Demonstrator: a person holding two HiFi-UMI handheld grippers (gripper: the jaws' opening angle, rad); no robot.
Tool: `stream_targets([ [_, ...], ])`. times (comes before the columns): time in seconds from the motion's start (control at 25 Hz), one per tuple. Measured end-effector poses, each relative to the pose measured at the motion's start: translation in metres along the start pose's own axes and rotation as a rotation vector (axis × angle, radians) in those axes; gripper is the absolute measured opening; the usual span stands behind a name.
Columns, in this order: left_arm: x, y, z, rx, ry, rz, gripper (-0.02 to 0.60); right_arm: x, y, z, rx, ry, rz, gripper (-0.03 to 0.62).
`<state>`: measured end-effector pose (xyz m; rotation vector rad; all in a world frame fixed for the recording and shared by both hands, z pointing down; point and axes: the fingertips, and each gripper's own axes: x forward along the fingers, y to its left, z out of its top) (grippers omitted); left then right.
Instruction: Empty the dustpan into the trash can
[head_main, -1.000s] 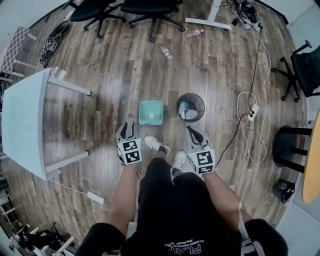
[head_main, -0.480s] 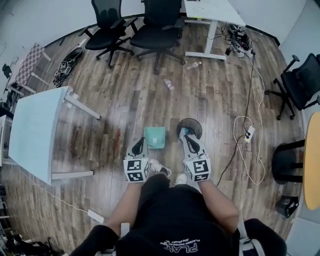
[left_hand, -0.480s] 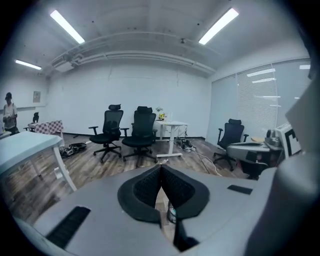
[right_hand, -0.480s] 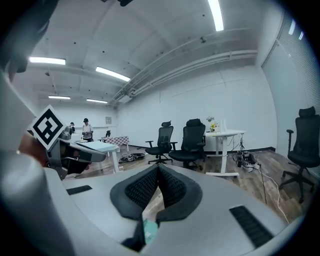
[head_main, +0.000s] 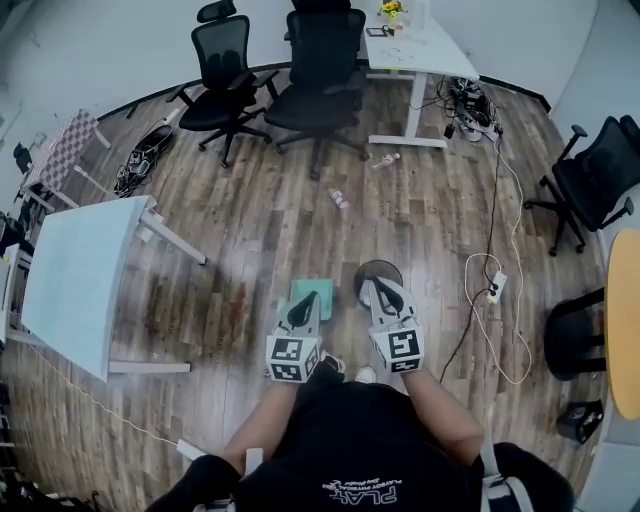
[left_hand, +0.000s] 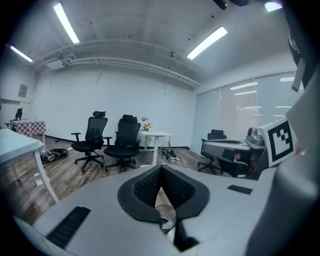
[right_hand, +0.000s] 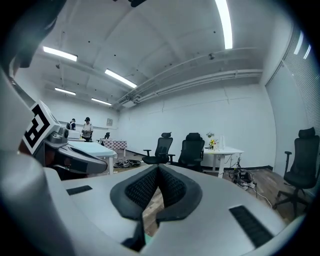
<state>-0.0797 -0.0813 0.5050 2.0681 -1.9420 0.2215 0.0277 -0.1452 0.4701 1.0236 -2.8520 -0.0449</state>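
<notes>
We see left gripper (head_main: 308, 298) jaws just closed empty, right gripper (head_main: 373, 286) jaws together; head view adds dustpan (head_main: 297, 291), trash can (head_main: 385, 264) on floor (head_main: 250, 230).

An open office: black swivel chairs (head_main: 222, 50), white desks (head_main: 425, 50), a floor power strip (head_main: 493, 292), ceiling strip lights (left_hand: 65, 22).

Looks along the right gripper (right_hand: 158, 172), jaws pressed together at the tips with nothing between (wood floor (right_hand: 152, 206) glimpsed through the gap below them). Catches the left gripper (right_hand: 95, 162) at 9 o'clock, two black office chairs (right_hand: 161, 149) just above centre, a white desk (right_hand: 226, 151) toward 3, another chair (right_hand: 301, 162) at the 3 o'clock edge, and ceiling lights (right_hand: 226, 22) at 12.
</notes>
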Motion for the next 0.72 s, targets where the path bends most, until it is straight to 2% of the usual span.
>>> stream_targets([
  [0.32,-0.003,-0.007,0.015,0.038,-0.028,0.031,0.023,-0.012,-0.014,0.006,0.004,-0.020,-0.044,0.017],
  [0.52,0.000,-0.009,0.018,0.048,-0.017,0.041,0.023,-0.015,-0.021,0.010,0.011,-0.025,-0.053,0.017],
  [0.72,0.019,-0.016,0.030,0.089,-0.029,0.029,0.023,-0.009,-0.036,0.020,0.007,-0.068,-0.063,0.016],
])
